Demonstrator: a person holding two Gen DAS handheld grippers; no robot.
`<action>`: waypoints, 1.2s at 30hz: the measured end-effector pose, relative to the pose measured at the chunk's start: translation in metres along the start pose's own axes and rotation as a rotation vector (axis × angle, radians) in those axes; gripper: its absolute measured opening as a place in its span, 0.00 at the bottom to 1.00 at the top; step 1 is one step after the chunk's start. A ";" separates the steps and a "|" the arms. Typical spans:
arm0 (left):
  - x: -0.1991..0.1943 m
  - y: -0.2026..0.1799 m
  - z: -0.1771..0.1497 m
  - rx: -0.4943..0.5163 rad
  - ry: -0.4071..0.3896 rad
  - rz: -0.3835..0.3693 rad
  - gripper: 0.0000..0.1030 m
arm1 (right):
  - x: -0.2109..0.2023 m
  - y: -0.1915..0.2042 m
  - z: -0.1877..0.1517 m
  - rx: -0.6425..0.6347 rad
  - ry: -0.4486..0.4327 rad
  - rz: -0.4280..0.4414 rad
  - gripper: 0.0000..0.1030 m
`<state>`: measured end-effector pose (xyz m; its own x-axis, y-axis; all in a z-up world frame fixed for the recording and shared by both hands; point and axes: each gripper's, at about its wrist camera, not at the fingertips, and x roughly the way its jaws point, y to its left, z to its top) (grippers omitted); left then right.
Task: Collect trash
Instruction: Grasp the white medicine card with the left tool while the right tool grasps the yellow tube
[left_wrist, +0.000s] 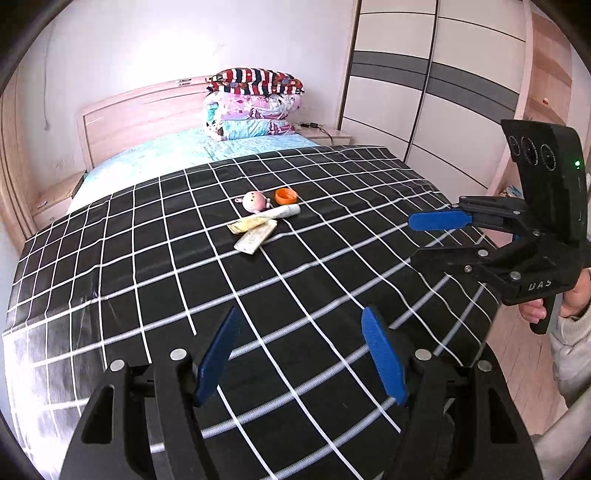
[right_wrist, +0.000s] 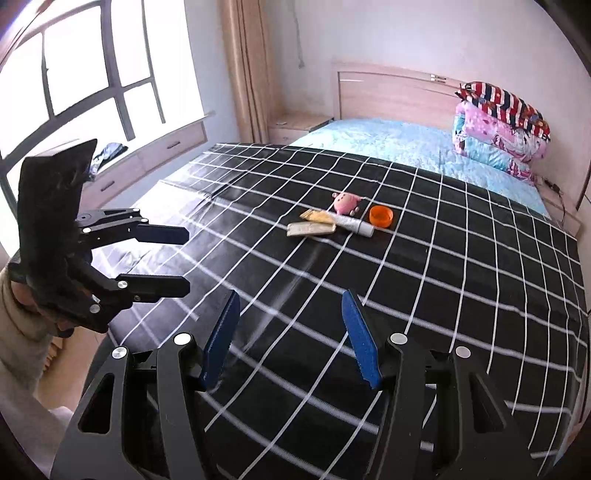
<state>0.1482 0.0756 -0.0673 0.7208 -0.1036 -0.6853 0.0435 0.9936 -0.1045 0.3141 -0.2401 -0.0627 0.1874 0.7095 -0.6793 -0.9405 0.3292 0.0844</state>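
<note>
A small pile of items lies mid-bed on the black checked sheet (left_wrist: 295, 277): a pink round toy (left_wrist: 254, 201), an orange cap (left_wrist: 286, 196), a white tube (left_wrist: 281, 212), a yellowish wrapper (left_wrist: 246, 224) and a white flat packet (left_wrist: 255, 240). They also show in the right wrist view: the toy (right_wrist: 346, 202), the cap (right_wrist: 381, 215), the tube (right_wrist: 352, 223), the wrapper (right_wrist: 317, 216) and the packet (right_wrist: 311, 228). My left gripper (left_wrist: 300, 317) is open and empty, short of the pile; it also shows at the left of the right wrist view (right_wrist: 188, 260). My right gripper (right_wrist: 291, 302) is open and empty; it also shows at the right of the left wrist view (left_wrist: 412, 238).
Folded quilts and a striped pillow (left_wrist: 255, 101) are stacked by the headboard (left_wrist: 140, 110). A wardrobe (left_wrist: 436, 85) stands to the right of the bed, a window (right_wrist: 74, 74) and curtain (right_wrist: 251, 66) to the left. A nightstand (right_wrist: 295, 123) sits by the curtain.
</note>
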 end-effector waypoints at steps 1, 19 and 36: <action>0.004 0.003 0.003 -0.004 0.002 0.001 0.64 | 0.004 -0.003 0.004 -0.002 0.001 -0.003 0.55; 0.074 0.047 0.045 -0.010 0.057 -0.017 0.63 | 0.085 -0.047 0.058 -0.035 0.056 0.056 0.51; 0.115 0.058 0.058 -0.005 0.124 -0.044 0.39 | 0.131 -0.067 0.067 -0.057 0.160 0.058 0.42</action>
<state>0.2736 0.1239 -0.1103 0.6271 -0.1523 -0.7639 0.0693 0.9877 -0.1400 0.4204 -0.1272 -0.1085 0.0888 0.6164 -0.7824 -0.9640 0.2510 0.0883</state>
